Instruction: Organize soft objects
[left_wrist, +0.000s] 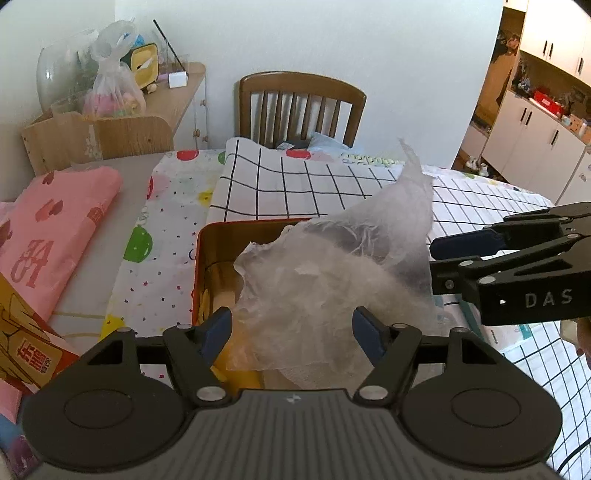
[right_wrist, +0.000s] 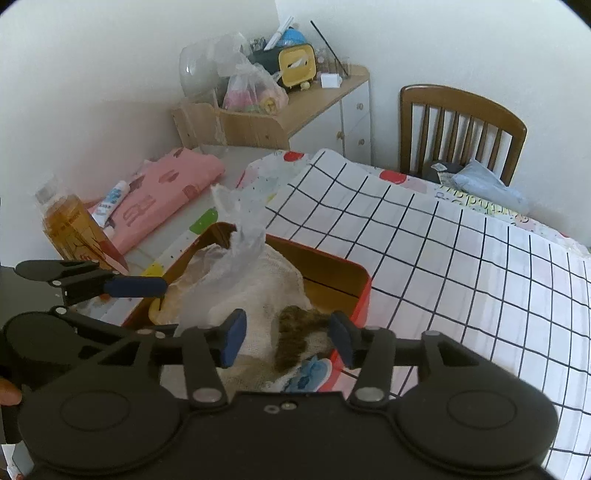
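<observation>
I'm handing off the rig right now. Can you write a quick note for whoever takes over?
Left tool: open, holding nothing; the clear bag sits between its fingers, not pinched.
Right tool: open, empty, over the near end of the red box.
Bag and white cloth are piled in the box, bag sticking up above the rim.
Done: bag dropped in.
Left: probably press the bag down; pink cloth is outside the box, on the table.

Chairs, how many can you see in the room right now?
1. A wooden chair stands at the far side of the table, against the wall, with small items on its seat. Others may be hidden out of frame.
</observation>
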